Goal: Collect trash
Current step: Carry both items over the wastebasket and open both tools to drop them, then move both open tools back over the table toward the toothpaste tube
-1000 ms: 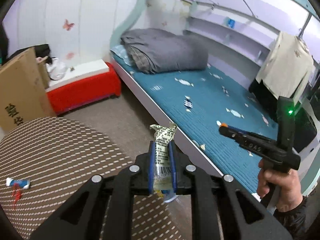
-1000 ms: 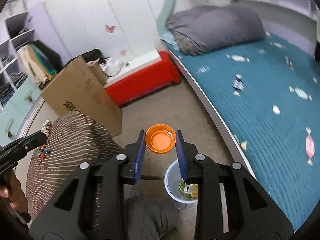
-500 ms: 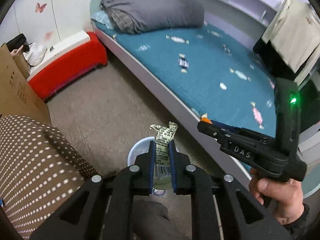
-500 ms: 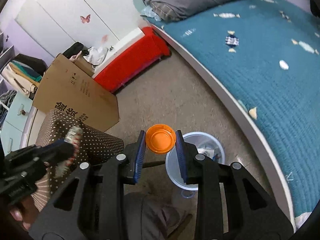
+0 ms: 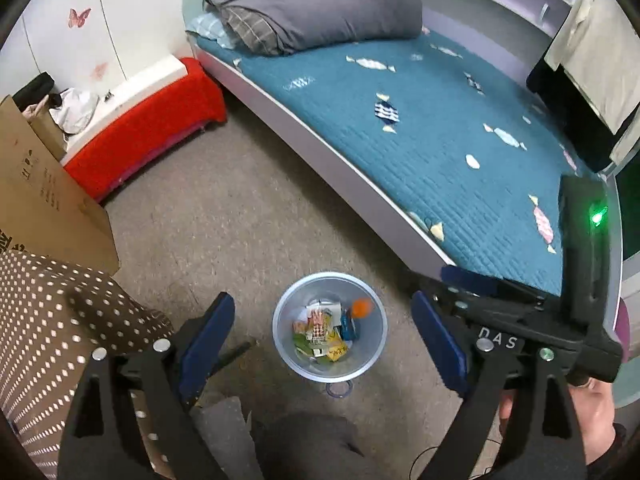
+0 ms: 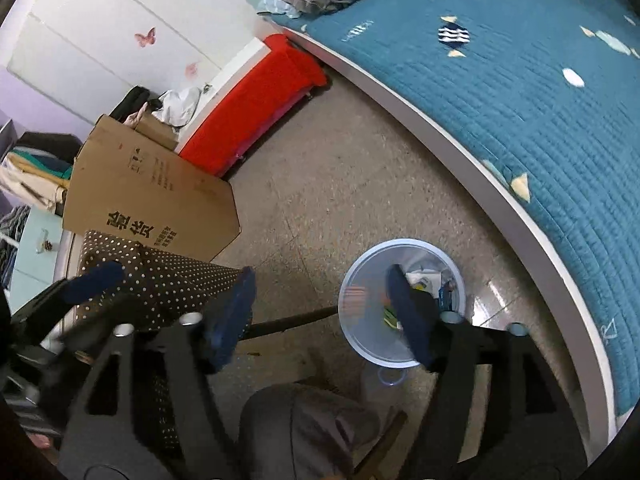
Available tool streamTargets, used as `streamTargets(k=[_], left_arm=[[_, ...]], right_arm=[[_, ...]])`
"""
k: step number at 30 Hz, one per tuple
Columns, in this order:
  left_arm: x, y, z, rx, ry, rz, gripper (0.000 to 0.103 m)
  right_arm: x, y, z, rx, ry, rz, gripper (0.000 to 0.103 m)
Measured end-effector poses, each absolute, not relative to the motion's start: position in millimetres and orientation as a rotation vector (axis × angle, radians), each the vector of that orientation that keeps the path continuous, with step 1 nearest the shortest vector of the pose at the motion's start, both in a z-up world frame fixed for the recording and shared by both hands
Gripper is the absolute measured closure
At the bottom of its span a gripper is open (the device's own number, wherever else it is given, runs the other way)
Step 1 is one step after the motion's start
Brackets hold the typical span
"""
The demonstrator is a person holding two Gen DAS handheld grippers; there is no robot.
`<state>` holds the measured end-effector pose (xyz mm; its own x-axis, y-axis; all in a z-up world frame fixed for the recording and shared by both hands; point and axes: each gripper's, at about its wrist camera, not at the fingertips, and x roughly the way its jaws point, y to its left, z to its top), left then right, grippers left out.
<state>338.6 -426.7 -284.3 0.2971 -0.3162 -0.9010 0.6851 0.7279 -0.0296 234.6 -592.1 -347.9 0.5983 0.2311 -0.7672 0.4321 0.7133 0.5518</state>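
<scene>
Both tongs have just been opening and gape with nothing between them: left tongs [image 5: 324, 336], right tongs [image 6: 320, 312]. Below on the floor [image 5: 240, 216] stands the pale bin [image 5: 280, 336], holding wrappers [image 5: 320, 332] and an orange cap [image 5: 362, 307]. Beyond lies the bed [image 5: 440, 128].

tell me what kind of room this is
Most likely a bedroom in a home. A bed with a teal quilted cover and a folded grey duvet fills one side, butterfly stickers dot the white wardrobe doors, and a small waste bin of wrappers stands on the floor.
</scene>
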Motion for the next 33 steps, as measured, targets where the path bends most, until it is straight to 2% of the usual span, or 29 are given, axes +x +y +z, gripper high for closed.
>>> streamTargets(k=[1, 3, 4, 15, 33], left_arm=[[339.5, -424.1, -281.4, 0.401, 1.071, -0.675, 0.014], [340.3, -417.3, -274.2, 0.386, 1.051, -0.658, 0.014], [340.4, -412.7, -269.5, 0.375, 1.044, -0.652, 0.013], [320.5, -360.3, -216.6, 0.286, 0.935, -0.626, 0.01], [283.7, -254.3, -155.6, 0.135, 0.776, -0.55, 0.009]], right_arm=[[233.8, -592.4, -347.7, 0.804, 0.946, -0.136, 0.022], [231.2, -594.0, -346.4, 0.819, 0.946, -0.146, 0.008], [229.9, -594.2, -344.7, 0.821, 0.942, -0.156, 0.007], [218.0, -579.6, -308.2, 0.745, 0.909, -0.2, 0.006], [233.4, -478.7, -198.4, 0.507, 0.807, -0.032, 0.006]])
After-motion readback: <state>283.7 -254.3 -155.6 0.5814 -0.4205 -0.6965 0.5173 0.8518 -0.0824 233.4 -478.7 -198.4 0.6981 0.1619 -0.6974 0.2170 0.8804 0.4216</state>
